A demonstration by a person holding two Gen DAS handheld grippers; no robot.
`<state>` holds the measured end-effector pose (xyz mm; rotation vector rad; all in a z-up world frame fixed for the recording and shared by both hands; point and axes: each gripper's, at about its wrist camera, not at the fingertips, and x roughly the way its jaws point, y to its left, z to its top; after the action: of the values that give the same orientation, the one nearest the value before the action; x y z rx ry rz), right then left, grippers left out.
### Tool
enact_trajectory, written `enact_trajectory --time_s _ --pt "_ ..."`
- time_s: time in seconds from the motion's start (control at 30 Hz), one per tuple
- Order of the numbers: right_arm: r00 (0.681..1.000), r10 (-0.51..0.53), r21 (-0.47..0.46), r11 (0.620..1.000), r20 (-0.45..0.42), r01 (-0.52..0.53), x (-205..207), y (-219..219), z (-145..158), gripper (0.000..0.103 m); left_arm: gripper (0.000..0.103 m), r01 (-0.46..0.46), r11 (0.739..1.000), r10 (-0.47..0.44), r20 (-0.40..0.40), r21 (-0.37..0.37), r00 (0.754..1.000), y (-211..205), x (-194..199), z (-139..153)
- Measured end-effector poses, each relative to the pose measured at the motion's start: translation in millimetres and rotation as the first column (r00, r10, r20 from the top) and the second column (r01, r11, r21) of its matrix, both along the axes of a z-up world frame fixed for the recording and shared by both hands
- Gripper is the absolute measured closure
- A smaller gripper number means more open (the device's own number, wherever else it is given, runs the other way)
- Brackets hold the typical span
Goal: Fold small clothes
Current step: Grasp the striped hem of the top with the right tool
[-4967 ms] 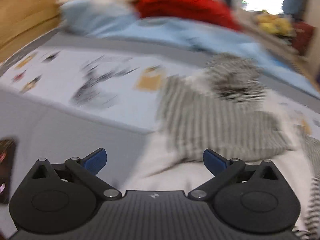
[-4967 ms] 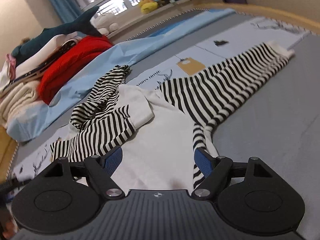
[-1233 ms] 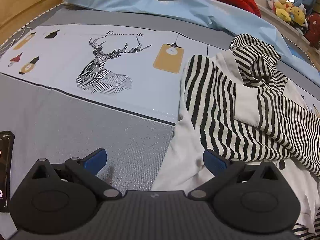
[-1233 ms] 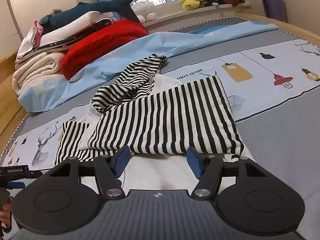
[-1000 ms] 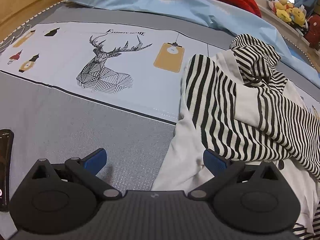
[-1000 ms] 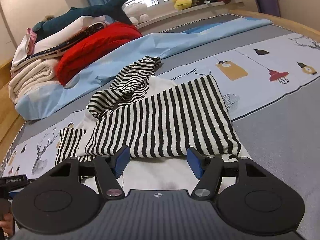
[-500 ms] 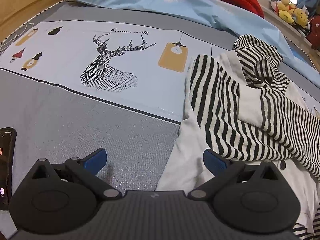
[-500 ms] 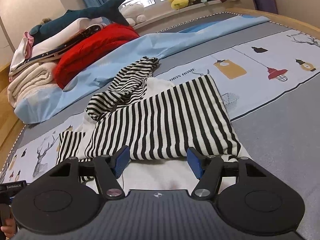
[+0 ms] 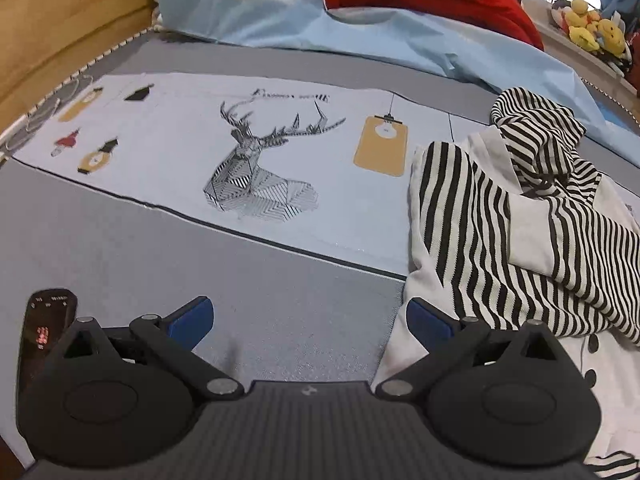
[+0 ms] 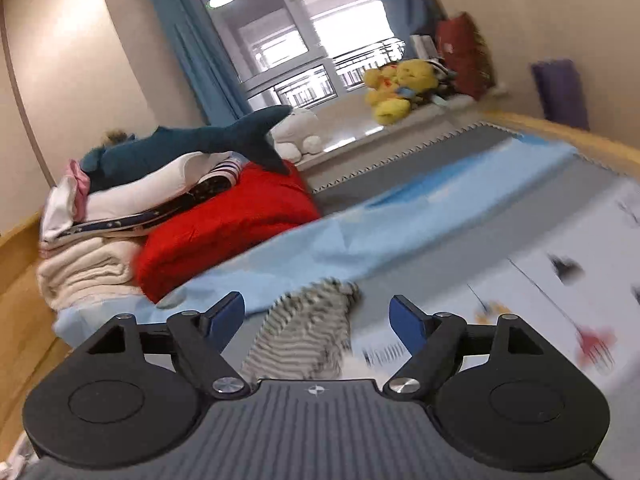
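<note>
Left gripper (image 9: 310, 322) jaws released, over bed's near edge beside striped top (image 9: 520, 232) — right gripper (image 10: 318, 316) jaws just widened, nothing between them

The right gripper (image 10: 317, 318) has lifted away from the striped top (image 10: 308, 330); a moment ago it sat low over the folded striped sleeve, and now it faces the window, with the garment only a blur beneath it. Its jaws have just been opening wider, with nothing gripped between them. The striped sleeve that lay stretched out 5 seconds back is now folded across the white body (image 9: 416, 292).
</note>
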<state>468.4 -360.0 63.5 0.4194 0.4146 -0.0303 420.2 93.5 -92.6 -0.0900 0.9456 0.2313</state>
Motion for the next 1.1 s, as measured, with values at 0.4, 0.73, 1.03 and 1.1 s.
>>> enact_trajectory --time_s 0.4,0.73,1.03,1.1 --pt "0.971 -0.148 0.154 0.972 -0.187 0.178 265.1 22.2 -132.8 0.014 0.0 0.047 0.997 -0.049 -0.029 -0.065 0.998 7.1 1.0 -0.1" --pt "0.961 -0.213 0.057 0.973 -0.175 0.226 314.8 34.3 -225.1 0.091 0.0 0.036 0.98 -0.054 -0.091 -0.194 0.994 0.7 13.8 -9.6" --pt "0.986 -0.167 -0.069 0.983 0.021 0.168 260.3 60.4 -90.7 0.092 0.0 0.05 0.985 -0.064 -0.077 -0.162 0.995 -8.8 11.8 -8.8" --pt "0.986 -0.164 -0.05 0.985 0.035 0.165 236.3 69.5 -47.4 0.092 0.0 0.048 0.983 -0.064 -0.086 -0.178 0.994 -7.9 12.0 -9.6"
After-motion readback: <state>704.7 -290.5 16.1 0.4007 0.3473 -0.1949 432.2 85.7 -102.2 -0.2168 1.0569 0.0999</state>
